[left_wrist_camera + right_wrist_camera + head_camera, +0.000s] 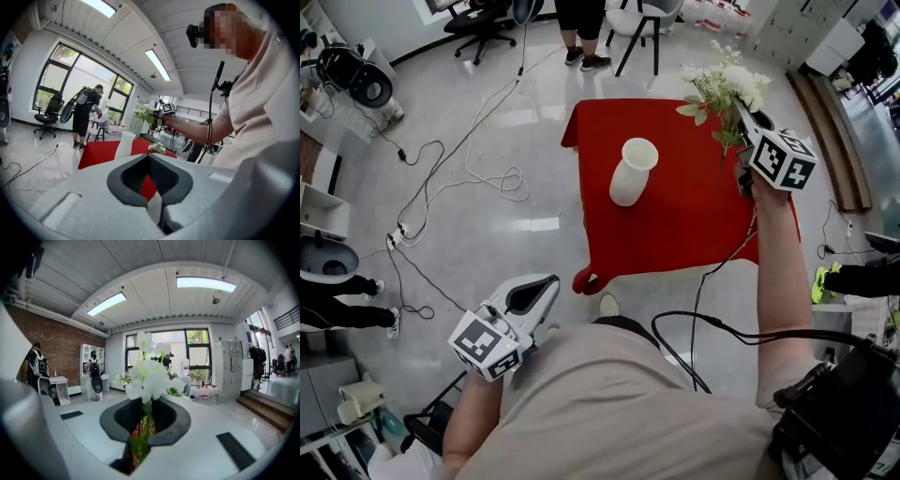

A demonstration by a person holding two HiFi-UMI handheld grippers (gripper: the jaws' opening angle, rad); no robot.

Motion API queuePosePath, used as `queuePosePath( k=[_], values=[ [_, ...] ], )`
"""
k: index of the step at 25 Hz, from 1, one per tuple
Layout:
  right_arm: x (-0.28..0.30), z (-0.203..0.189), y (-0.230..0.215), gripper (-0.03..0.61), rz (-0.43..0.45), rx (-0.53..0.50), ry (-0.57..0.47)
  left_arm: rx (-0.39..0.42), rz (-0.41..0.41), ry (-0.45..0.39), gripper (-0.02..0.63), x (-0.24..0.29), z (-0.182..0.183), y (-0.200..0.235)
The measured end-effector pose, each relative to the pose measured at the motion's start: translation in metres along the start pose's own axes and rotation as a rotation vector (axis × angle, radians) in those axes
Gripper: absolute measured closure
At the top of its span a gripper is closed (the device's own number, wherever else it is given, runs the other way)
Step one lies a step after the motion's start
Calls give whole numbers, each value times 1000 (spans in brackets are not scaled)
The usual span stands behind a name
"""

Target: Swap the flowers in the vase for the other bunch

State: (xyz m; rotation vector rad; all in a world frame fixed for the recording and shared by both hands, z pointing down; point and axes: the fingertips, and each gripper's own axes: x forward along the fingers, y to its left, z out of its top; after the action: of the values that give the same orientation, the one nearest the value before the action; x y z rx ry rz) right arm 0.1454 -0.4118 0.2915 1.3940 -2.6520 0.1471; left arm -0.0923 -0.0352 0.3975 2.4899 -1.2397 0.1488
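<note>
A white vase (633, 172) stands empty on the red-clothed table (675, 234). My right gripper (744, 126) is raised over the table's far right, shut on the stems of a bunch of white flowers (727, 86). In the right gripper view the blooms (148, 371) rise straight out of the jaws (142, 430). My left gripper (547, 284) hangs off the table's near left corner, jaws together and empty (152, 190). The left gripper view shows the vase (125, 144), a second small bunch (157, 148) lying on the table, and the held bunch (146, 114) above it.
Cables (478, 159) trail over the grey floor left of the table. A person (581, 28) and a chair (645, 21) stand just beyond the table's far edge. Wooden steps (834, 131) run along the right. Someone's legs (337, 300) reach in from the left edge.
</note>
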Motion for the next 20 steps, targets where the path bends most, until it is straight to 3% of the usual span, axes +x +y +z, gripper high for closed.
queuePosePath(
  k=[10,20],
  values=[
    [-32,65,52,534,21,-55,-174,3,2,-27,607,-31,-14,-7],
    [-18,108,93,535,52,-54,-283,-16,26,-47,607,-48,-17,2]
  ],
)
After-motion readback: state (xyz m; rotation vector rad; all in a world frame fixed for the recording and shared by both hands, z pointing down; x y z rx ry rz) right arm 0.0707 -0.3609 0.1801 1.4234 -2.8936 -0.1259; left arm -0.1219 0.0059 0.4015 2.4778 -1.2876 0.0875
